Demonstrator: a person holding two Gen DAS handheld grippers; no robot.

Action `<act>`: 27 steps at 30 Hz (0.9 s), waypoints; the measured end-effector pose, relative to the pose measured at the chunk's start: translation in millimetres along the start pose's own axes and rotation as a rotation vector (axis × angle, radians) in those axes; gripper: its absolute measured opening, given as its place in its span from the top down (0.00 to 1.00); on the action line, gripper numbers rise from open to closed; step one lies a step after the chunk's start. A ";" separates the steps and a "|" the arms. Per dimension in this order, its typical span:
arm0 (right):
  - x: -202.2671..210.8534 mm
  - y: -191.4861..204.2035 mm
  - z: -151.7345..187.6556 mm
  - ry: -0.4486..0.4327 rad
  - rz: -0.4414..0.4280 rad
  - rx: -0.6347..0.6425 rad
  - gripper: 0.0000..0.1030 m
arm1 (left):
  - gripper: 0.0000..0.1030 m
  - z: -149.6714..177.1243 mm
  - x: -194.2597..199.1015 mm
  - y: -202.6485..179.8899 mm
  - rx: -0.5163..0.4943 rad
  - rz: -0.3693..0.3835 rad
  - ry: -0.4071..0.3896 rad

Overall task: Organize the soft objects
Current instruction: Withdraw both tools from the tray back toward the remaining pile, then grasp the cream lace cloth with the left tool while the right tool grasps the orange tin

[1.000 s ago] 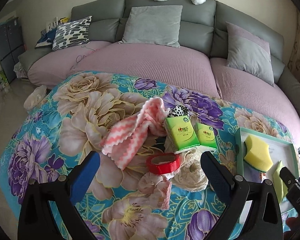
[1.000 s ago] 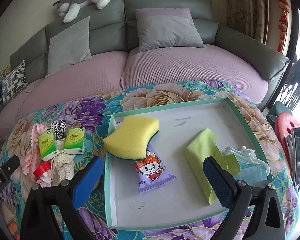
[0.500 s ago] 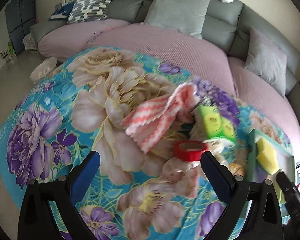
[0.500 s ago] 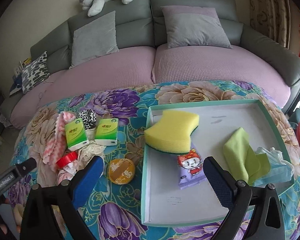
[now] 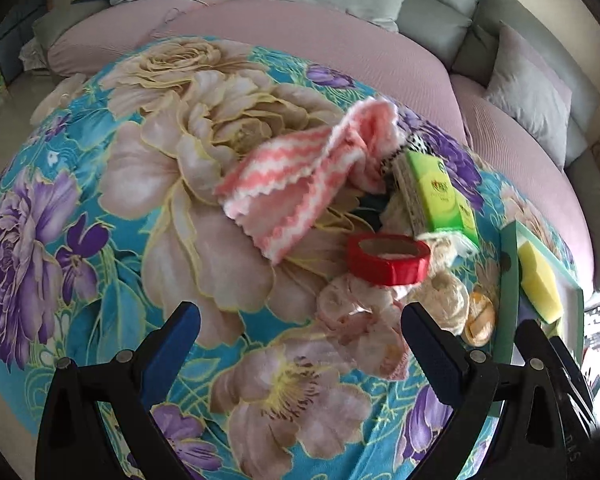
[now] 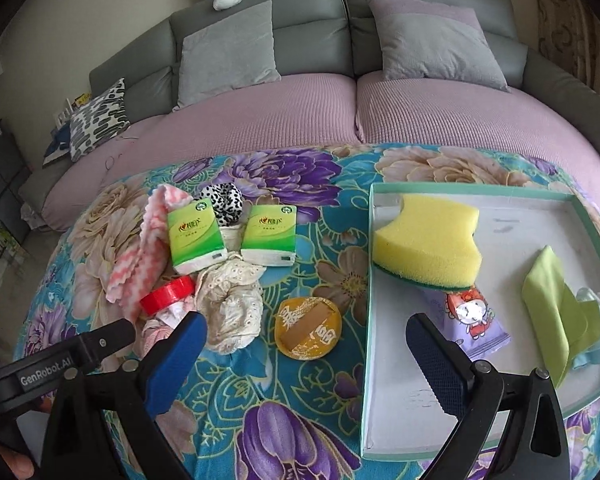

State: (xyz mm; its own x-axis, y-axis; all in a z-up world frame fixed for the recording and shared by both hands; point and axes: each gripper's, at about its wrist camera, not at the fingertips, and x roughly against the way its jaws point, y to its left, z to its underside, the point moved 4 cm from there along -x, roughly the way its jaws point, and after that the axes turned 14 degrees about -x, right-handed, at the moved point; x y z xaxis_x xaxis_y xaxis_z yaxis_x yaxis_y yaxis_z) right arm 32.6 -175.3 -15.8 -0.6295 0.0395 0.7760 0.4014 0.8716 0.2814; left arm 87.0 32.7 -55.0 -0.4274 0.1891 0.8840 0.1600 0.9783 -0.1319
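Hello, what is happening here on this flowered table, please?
A person is sorting soft things into a green tray, holding tongs in each hand. Both the left tongs and right tongs are open and empty. The tray already holds a yellow sponge, a green cloth and a purple packet. A pink striped cloth, two tissue packs, a lace cloth and red tape wait outside it.
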 end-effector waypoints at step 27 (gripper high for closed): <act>-46.3 1.3 22.8 0.089 0.030 0.046 0.53 | 0.50 1.1 -46.3 -33.4 -0.114 0.098 0.145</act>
State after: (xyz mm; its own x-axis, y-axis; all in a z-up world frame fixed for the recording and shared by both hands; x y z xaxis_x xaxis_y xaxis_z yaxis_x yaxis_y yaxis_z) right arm 47.0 -164.8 -64.2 -0.5553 0.0243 0.8313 0.3870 0.8923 0.2324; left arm 100.4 -8.7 -92.0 -0.2736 0.2608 0.9258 0.2976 0.9383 -0.1763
